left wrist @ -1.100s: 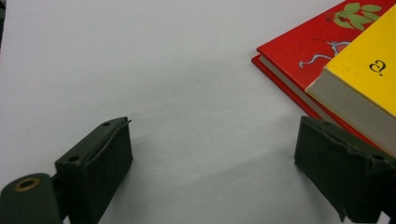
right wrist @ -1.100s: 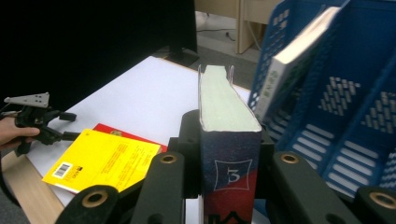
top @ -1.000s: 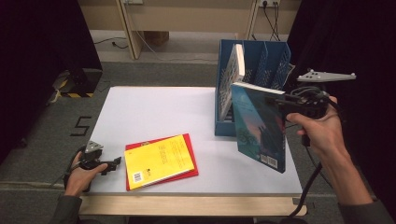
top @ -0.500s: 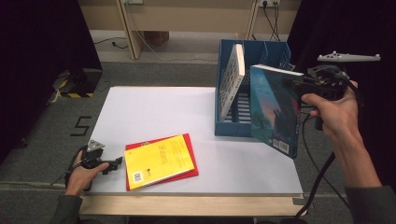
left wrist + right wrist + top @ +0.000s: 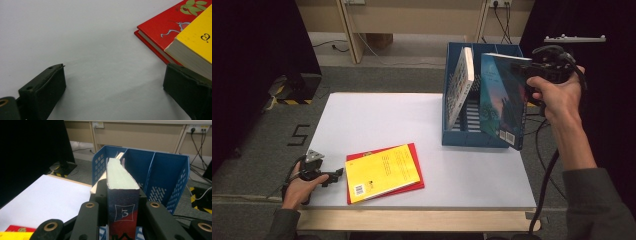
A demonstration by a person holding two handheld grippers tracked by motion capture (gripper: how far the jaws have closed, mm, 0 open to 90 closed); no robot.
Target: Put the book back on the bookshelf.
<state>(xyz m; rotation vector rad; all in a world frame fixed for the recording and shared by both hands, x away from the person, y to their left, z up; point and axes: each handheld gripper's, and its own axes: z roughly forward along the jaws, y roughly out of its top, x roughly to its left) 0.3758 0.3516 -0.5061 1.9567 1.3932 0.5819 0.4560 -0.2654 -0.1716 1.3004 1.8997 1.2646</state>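
1. While most of its white top lies bare, the table (image 5: 377,120) carries a blue file rack at its far right and two stacked books near its front left edge.
2. Standing upright, the blue file rack (image 5: 472,137) has several compartments open at the top; its perforated walls also show in the right gripper view (image 5: 172,175).
3. Held above the rack's right side is the blue book (image 5: 502,100), nearly upright, its lower corner with the barcode hanging in front of the rack's front wall. In the right gripper view its pale page edge (image 5: 120,176) points toward the compartments.
4. Leaning slantwise in the rack's left compartment is a white book (image 5: 460,82).
5. Flat on the table lies the red book (image 5: 412,172), and the yellow book (image 5: 382,172) rests on top of it, covering most of it.
6. Clamped on the blue book's spine end, the right gripper (image 5: 532,75) grips it from both sides, with the person's hand wrapped around its handle.
7. Resting low on the table just left of the stacked books, the left gripper (image 5: 337,175) holds nothing; its jaws have just been opening and stand wide, with bare table between them and one jaw close to the yellow book's corner (image 5: 190,50).
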